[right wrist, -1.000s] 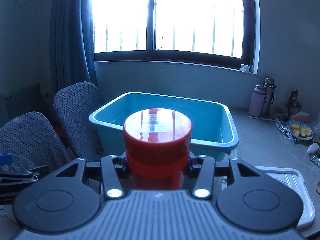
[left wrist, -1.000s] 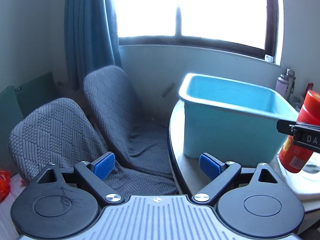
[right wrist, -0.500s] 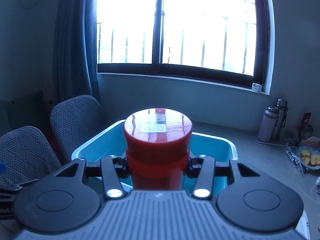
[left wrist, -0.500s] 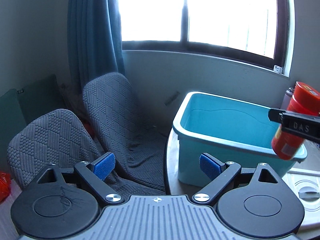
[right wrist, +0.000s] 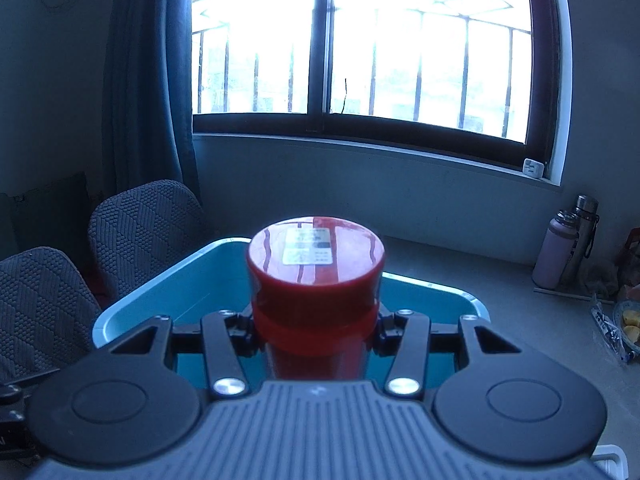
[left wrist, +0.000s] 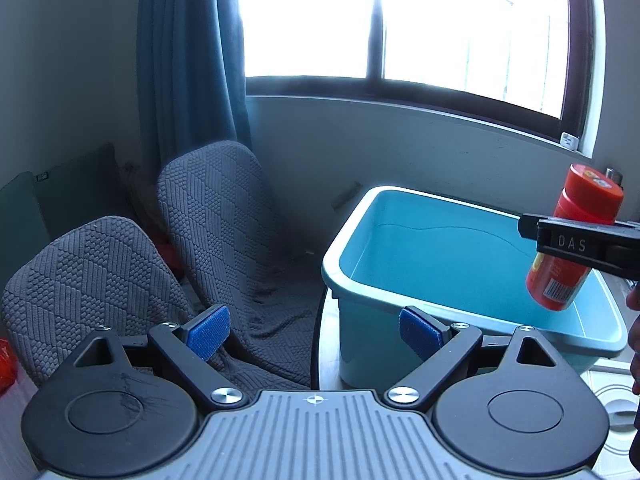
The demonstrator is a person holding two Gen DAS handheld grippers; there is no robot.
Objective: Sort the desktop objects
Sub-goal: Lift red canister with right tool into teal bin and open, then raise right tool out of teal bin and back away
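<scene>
My right gripper [right wrist: 316, 320] is shut on a red bottle [right wrist: 316, 272] with a red cap and holds it upright above the light blue tub [right wrist: 132, 304]. In the left wrist view the red bottle [left wrist: 572, 240] hangs over the right part of the tub [left wrist: 400, 292], clamped by the right gripper [left wrist: 576, 240]. The tub's inside shows nothing in it. My left gripper [left wrist: 316, 328] is open and empty, low and in front of the tub's near left corner.
Two grey fabric chairs [left wrist: 216, 220] stand left of the table. Two flasks [right wrist: 568, 248] and a plate of fruit [right wrist: 628, 320] are at the table's far right. A white tray [left wrist: 616, 408] lies right of the tub. A window and curtain are behind.
My right gripper has carried the red bottle up and forward, from beside the tub to above it. My left gripper has risen a little, still open.
</scene>
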